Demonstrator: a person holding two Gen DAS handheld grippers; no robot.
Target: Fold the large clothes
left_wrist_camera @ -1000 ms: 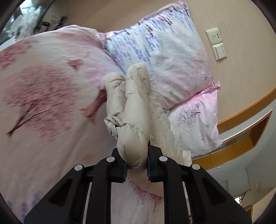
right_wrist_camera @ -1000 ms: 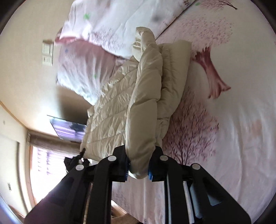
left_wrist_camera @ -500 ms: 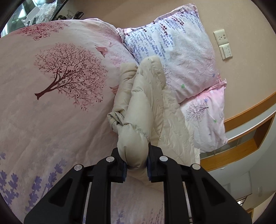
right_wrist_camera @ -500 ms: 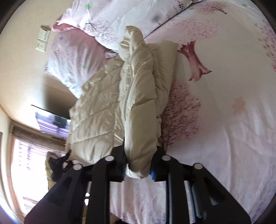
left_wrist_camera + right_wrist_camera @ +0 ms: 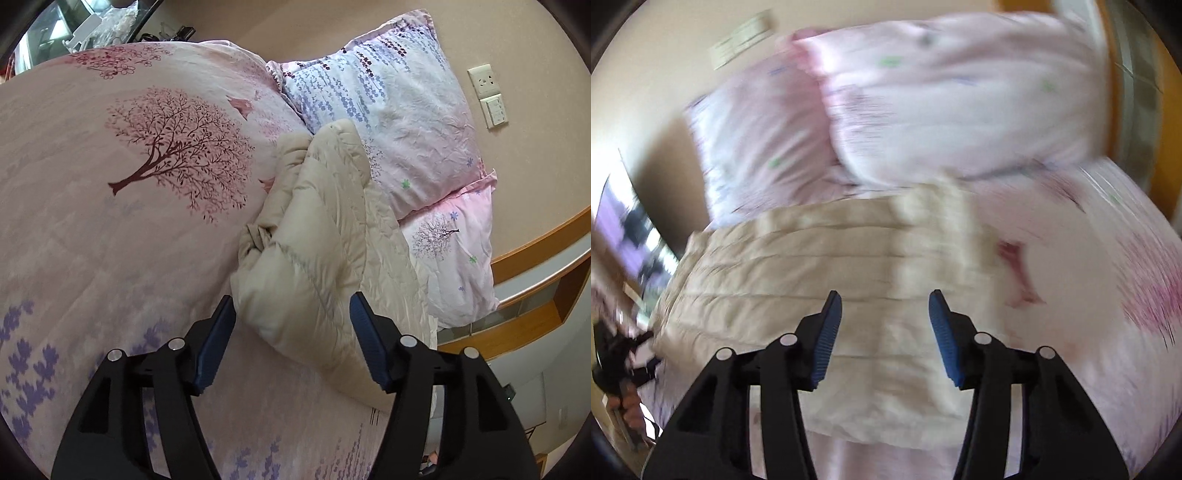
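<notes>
A beige quilted puffer jacket (image 5: 317, 254) lies on the pink floral bed cover (image 5: 110, 229), folded lengthwise, its far end near the pillows. My left gripper (image 5: 291, 325) is open, its blue pads on either side of the jacket's near end without gripping it. In the blurred right wrist view the jacket (image 5: 820, 266) lies spread flat below my right gripper (image 5: 884, 321), which is open and empty just above it.
Two floral pillows (image 5: 399, 110) (image 5: 454, 254) lean against the beige wall at the bed head. Wall sockets (image 5: 489, 96) sit above them. A wooden ledge (image 5: 535, 258) runs along the right. A dark object (image 5: 617, 354) lies beside the bed's left edge.
Both grippers have opened and let go of the jacket, which now lies on the bed. The right gripper has swung round fast, blurring its view.
</notes>
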